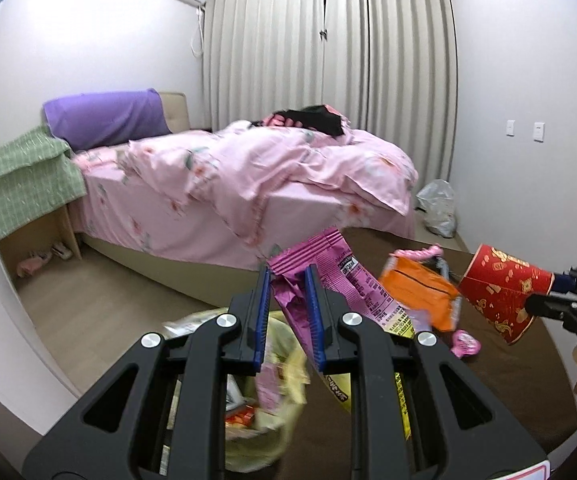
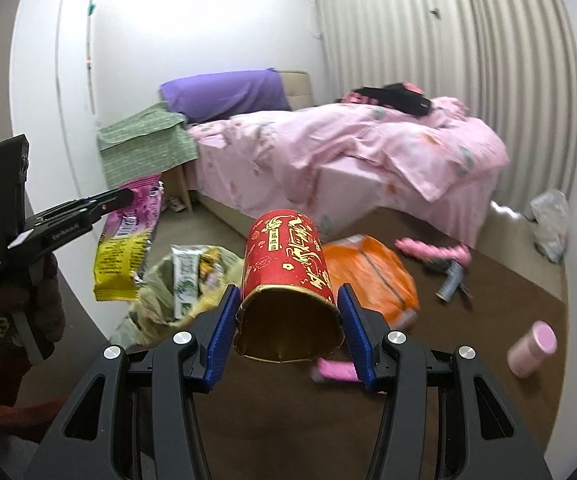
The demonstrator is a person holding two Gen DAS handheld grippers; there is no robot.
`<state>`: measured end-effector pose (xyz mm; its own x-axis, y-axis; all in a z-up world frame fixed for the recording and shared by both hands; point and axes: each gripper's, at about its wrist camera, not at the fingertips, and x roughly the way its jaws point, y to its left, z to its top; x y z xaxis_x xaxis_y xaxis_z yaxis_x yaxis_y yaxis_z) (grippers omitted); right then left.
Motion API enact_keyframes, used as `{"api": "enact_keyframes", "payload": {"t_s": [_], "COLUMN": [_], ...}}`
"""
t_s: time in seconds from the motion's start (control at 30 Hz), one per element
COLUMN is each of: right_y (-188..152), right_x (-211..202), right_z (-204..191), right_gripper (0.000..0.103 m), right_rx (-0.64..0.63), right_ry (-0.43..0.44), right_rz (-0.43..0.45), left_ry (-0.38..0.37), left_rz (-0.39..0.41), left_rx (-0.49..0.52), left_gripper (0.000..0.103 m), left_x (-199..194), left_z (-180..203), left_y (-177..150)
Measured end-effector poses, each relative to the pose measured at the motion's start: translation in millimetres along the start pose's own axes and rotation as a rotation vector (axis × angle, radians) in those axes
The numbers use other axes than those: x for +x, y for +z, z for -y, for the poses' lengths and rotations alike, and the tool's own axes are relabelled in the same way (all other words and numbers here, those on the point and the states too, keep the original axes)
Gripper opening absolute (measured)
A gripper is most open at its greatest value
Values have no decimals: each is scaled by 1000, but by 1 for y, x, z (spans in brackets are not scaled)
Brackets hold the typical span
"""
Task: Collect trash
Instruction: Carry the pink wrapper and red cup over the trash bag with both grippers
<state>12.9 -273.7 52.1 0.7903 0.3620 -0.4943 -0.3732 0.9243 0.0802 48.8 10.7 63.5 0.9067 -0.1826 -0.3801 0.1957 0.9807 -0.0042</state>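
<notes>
My left gripper (image 1: 287,276) is shut on a pink and yellow snack wrapper (image 1: 338,280) and holds it in the air above a yellowish trash bag (image 1: 284,364) with wrappers inside. The wrapper (image 2: 128,240) and the left gripper (image 2: 126,199) also show at the left of the right wrist view, over the bag (image 2: 168,280). My right gripper (image 2: 286,300) is shut on a red paper cup with gold print (image 2: 286,256), its open mouth toward the camera. The cup (image 1: 502,290) shows at the right of the left wrist view, held by the right gripper (image 1: 548,288).
A brown table (image 2: 468,380) holds an orange packet (image 2: 372,272), a pink bottle (image 2: 532,348), a small pink wrapper (image 2: 334,370), a pink twisted item (image 2: 432,248) and a grey tool (image 2: 450,284). A pink bed (image 2: 368,152) stands behind. A plastic bag (image 2: 550,224) lies on the floor.
</notes>
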Motion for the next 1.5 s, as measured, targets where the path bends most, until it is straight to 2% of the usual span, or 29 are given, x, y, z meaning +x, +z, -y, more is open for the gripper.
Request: {"api": "enact_keyframes", "payload": {"t_s": [0.27, 0.43, 0.53, 0.67, 0.9, 1.1, 1.2, 1.3, 1.5], "right_y": [33, 46, 49, 54, 60, 59, 54, 47, 26], "right_x": [39, 73, 97, 131, 199, 228, 239, 254, 290], "right_z": [-36, -51, -59, -63, -66, -66, -68, -71, -95], "right_gripper": [48, 48, 48, 48, 48, 48, 48, 48, 48], "right_rx": [-55, -52, -58, -45, -27, -18, -27, -16, -43], "right_ry": [88, 151, 172, 210, 241, 242, 250, 293, 345], "right_rz": [-17, -43, -68, -107, -189, -224, -244, -296, -431], "left_ry": [72, 103, 123, 199, 260, 218, 182, 146, 102], "left_rz": [43, -5, -55, -98, -117, -203, -276, -321, -369], "left_rx": [-23, -66, -92, -123, -132, -116, -116, -110, -249], "left_gripper": [17, 17, 17, 17, 17, 17, 17, 17, 17], "left_x": [3, 26, 47, 78, 128, 148, 148, 144, 135], "left_z": [-43, -70, -83, -102, -116, -114, -110, -107, -129], "left_y": [6, 0, -14, -41, -75, -97, -112, -125, -133]}}
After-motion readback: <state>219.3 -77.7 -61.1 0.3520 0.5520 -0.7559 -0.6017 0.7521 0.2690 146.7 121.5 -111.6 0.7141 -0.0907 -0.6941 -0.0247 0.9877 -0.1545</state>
